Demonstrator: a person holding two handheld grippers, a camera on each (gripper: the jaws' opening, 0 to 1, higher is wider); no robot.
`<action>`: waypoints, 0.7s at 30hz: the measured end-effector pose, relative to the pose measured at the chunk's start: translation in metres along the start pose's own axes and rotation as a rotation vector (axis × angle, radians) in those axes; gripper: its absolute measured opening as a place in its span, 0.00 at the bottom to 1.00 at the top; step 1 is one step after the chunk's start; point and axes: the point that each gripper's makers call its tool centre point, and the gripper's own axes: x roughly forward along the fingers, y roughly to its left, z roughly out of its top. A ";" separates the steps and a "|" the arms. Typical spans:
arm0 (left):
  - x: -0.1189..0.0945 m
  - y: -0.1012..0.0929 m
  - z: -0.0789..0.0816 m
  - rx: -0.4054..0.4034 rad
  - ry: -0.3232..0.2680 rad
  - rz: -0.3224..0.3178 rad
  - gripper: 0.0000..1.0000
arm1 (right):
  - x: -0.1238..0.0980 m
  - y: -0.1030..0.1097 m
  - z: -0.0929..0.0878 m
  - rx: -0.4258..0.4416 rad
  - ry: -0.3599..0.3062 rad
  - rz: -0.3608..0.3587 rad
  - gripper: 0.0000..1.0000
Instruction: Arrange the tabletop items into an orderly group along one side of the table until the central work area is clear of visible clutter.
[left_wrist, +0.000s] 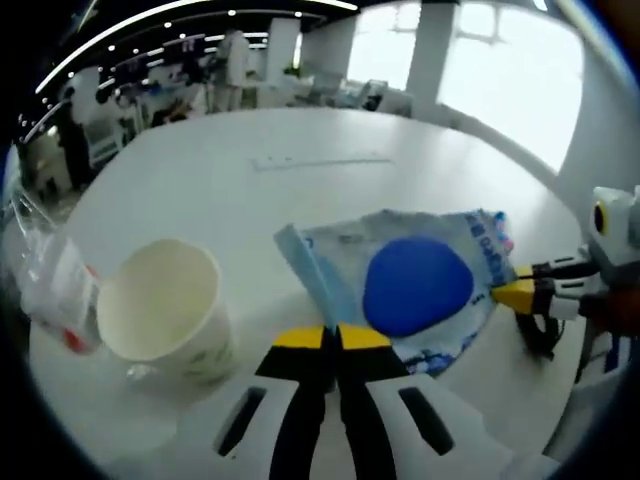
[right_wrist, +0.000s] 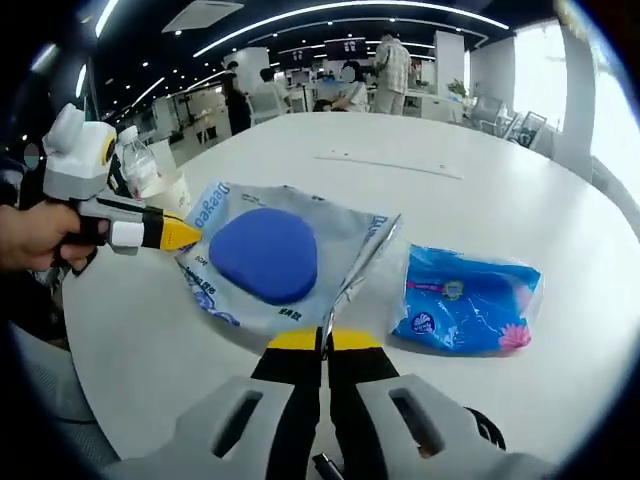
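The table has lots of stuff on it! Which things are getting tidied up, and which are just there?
Getting tidied: silver packet with the blue oval, gripped at opposite edges by the left gripper and right gripper; paper cup; blue tissue pack; water bottle; crumpled clear wrapper.

Just there: table, people and desks behind.

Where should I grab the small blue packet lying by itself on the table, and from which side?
Take the small blue packet by its near long edge, coming in low from the right hand-held gripper side. It lies flat with nothing touching it, apart from the silver pouch, so its thin sealed rim is likely the easiest part for the jaws to close on.
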 end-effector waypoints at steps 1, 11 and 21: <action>0.001 0.000 -0.001 -0.001 0.003 0.002 0.00 | 0.002 -0.001 0.000 -0.008 0.008 0.000 0.00; 0.003 0.006 -0.004 -0.007 0.008 0.024 0.00 | 0.014 -0.001 -0.001 -0.026 0.038 0.010 0.00; 0.009 0.010 -0.009 0.002 0.023 0.040 0.00 | 0.025 -0.004 -0.003 -0.035 0.070 0.001 0.01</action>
